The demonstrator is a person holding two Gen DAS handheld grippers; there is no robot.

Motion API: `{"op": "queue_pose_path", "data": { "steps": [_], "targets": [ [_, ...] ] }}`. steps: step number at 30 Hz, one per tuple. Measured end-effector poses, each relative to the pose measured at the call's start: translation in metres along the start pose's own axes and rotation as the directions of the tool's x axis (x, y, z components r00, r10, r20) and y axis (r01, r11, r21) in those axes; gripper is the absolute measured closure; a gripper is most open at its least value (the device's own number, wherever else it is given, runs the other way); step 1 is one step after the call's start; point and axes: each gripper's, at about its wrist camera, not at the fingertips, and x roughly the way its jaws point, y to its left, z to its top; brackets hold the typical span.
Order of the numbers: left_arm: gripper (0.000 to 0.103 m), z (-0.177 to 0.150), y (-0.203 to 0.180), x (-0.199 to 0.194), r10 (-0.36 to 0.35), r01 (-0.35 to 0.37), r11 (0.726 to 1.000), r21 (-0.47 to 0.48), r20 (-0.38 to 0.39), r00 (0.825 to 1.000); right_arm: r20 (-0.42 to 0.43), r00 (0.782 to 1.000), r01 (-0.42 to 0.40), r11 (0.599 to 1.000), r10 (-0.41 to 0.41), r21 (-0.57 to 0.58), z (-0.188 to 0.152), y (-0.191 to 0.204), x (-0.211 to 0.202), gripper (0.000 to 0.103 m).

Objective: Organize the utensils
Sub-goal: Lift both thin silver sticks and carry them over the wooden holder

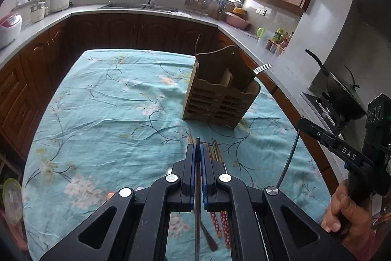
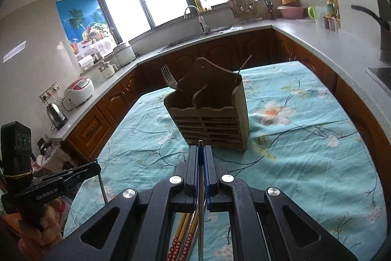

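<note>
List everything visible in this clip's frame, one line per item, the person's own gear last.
Caddy: one, wooden, slatted, on the table.
Fork: one, metal, standing in the caddy, tines up.
Chopsticks: several, wood with red patterned ends, lying on the cloth.
Tablecloth: one, teal floral, covering the table.
Rice cooker: one, white and red, on the counter.
Kettle: one, steel, on the counter.
Wok: one, black, on the stove.
Left gripper: shut on a thin dark utensil.
Right gripper: shut on a thin metal utensil.

right gripper (image 2: 200,153) jaws clamp metal utensil (image 2: 200,190) | wooden holder (image 2: 210,119) ahead, fork (image 2: 168,80) inside
</note>
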Motion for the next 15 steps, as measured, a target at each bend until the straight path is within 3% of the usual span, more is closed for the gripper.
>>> {"op": "queue_pose_path", "data": {
  "steps": [15],
  "targets": [
    [0.100, -0.001, -0.001, -0.046, -0.004, 0.004, 1.000, 0.007, 0.100, 0.995, 0.071, 0.997, 0.006, 1.000, -0.004, -0.027, 0.004, 0.013, -0.030, 0.099]
  ]
}}
